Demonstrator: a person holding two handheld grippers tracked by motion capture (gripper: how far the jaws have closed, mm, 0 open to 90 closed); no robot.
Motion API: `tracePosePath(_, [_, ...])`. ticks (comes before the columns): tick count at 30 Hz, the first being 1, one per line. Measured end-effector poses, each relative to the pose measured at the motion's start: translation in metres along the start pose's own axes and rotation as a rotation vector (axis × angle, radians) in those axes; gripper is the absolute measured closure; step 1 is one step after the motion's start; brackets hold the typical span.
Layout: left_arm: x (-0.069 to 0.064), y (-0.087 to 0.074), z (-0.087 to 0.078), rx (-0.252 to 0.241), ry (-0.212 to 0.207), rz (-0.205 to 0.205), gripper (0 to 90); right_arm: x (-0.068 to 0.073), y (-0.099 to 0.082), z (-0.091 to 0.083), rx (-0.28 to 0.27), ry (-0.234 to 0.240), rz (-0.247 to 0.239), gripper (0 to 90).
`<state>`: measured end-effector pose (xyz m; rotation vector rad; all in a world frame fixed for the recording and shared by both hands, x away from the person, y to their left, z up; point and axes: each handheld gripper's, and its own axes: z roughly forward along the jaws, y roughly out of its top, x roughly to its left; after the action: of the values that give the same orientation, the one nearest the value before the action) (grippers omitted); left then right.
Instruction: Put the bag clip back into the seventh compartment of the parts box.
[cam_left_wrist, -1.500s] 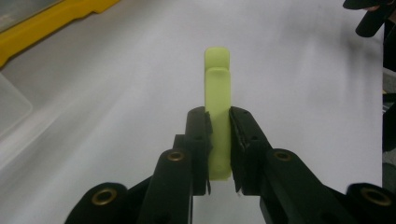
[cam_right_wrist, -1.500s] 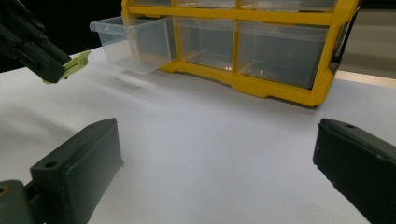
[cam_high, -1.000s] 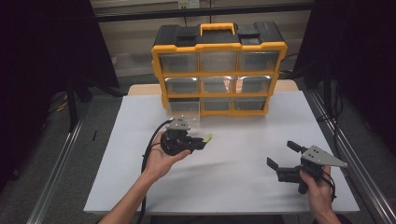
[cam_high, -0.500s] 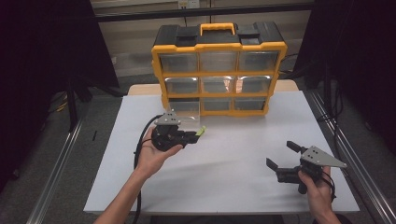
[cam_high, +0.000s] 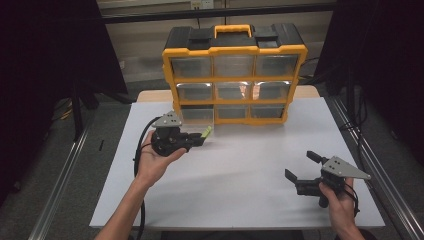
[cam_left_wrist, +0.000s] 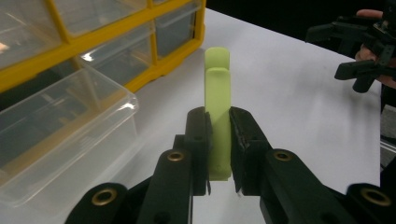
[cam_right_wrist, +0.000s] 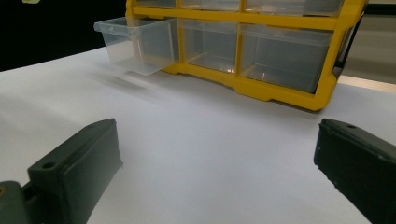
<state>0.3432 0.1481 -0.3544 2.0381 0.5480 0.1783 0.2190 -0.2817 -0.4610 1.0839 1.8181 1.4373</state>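
have green clip (cam_left_wrist: 218, 116) clamped in left gripper (cam_high: 200, 140), center-left of high view, just in front of open drawer (cam_high: 198, 115) at organizer's (cam_high: 235, 80) lower left. pickup done; drop into drawer left. left hand palm-up, gripper level, aimed right. right gripper (cam_high: 303, 168) spread apart, idle lower right, above counter (cam_high: 240, 170).

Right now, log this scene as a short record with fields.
Held item: light green clip, upright between the left gripper fingers, shut on it.
Right gripper: open, nothing between its fingers, low over the white table.
Organizer: yellow and black, at the table's far edge.
Open drawer: clear, bottom-left, pulled out.
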Motion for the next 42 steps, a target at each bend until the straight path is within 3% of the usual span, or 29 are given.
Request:
tracePosePath(15, [0.018,0.014,-0.023,-0.007,0.047,-0.014,78.6,0.000,0.000,0.000,-0.006,-0.004,0.000,0.1])
tracePosePath(19, [0.025,0.021,-0.028,0.019,0.067,0.000,78.6,0.000,0.000,0.000,-0.005,-0.002,-0.001,0.1])
tracePosePath(28, [0.035,0.034,-0.023,0.066,0.065,0.009,78.6,0.000,0.000,0.000,-0.008,-0.003,0.003,0.1])
tracePosePath(33, [0.042,0.043,-0.024,0.079,0.070,-0.015,78.6,-0.001,0.000,0.000,-0.007,-0.003,0.002,0.0])
tracePosePath(37, [0.048,0.050,-0.023,0.106,0.083,0.006,78.6,0.000,0.000,0.000,-0.005,0.001,-0.002,0.0])
tracePosePath(42, [0.055,0.054,-0.019,0.124,0.087,-0.003,78.6,0.000,0.000,0.000,-0.005,-0.002,0.002,0.0])
